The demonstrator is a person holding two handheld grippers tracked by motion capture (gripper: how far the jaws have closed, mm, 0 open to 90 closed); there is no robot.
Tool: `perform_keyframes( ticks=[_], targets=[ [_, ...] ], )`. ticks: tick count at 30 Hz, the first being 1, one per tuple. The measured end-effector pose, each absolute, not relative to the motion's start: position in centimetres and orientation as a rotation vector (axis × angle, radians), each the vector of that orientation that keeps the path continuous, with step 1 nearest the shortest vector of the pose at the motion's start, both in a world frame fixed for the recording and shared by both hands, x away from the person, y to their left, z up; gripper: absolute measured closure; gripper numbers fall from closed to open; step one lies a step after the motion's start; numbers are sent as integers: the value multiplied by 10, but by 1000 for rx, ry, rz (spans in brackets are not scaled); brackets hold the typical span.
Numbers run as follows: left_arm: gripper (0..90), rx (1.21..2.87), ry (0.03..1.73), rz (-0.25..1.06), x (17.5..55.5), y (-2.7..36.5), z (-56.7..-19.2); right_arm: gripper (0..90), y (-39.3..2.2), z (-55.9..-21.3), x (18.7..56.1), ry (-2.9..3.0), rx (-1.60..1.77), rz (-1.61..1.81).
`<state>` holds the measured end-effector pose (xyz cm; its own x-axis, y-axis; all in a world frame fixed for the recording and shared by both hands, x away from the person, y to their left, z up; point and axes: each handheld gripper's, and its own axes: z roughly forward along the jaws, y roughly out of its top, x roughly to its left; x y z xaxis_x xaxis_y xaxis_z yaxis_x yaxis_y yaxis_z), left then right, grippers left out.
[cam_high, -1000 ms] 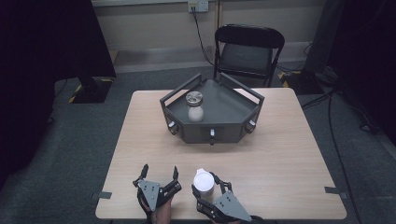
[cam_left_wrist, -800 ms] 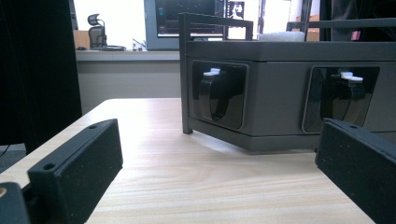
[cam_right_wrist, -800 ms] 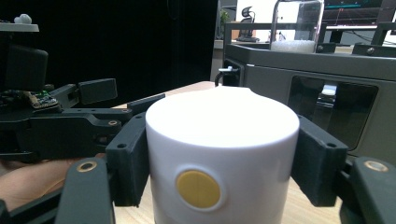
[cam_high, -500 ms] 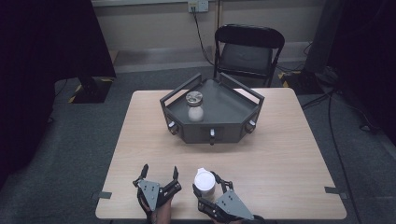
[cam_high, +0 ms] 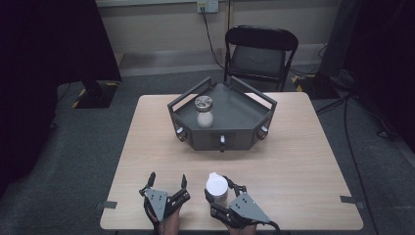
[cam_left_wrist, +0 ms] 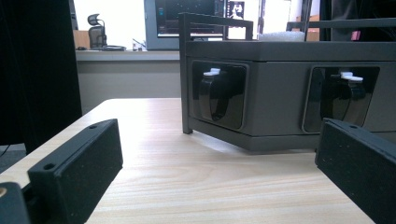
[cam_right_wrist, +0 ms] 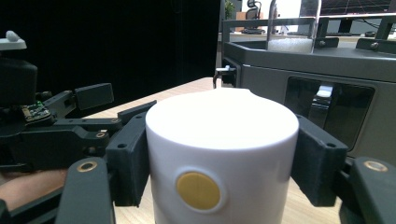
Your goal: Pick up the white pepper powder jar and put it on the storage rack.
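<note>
High view looks down on a light wooden table (cam_high: 293, 161) with the person's two hand-held tools at its near edge. At the right, the right gripper (cam_high: 221, 192) has its jaws clamped on an upright white container (cam_high: 217, 188), one black pad on each side of it, and the container stands on the tabletop close to the near edge. In the right gripper view that container (cam_right_wrist: 222, 154) sits square between the two pads, both pressed flat against its smooth wall, and a round yellow disc (cam_right_wrist: 198, 190) marks its near face low down. Its top is flat and white with a small raised lip at the far side. At the left, the left gripper (cam_high: 166, 182) rests just beside the right one, jaws spread wide with nothing between them; in the left gripper view the two black jaws stand far apart over bare wood. Well beyond both, in the middle of the table, stands a dark angular tray (cam_high: 235, 139) with rails along its sides and small knobs on its front faces. On that tray stands a clear jar (cam_high: 204, 111) with a metal lid and white contents in its lower part, well apart from the held container. A folding chair (cam_high: 259, 54) stands behind the table.
</note>
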<state>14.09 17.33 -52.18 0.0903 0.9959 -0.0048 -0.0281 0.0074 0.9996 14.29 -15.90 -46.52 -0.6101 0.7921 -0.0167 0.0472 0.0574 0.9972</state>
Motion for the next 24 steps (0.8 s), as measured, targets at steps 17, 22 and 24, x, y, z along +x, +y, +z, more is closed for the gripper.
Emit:
perform_keyframes(
  ticks=[17,22,24],
  targets=[
    [2,1226,1125,1151,141,173,-522,307,-165,-444,160,1771,829,1609],
    [3,1226,1125,1151,141,173,-522,307,-169,-433,171,1764,820,1612],
    [3,1226,1125,1151,141,173,-522,306,-170,-432,173,1762,822,1613]
  ],
)
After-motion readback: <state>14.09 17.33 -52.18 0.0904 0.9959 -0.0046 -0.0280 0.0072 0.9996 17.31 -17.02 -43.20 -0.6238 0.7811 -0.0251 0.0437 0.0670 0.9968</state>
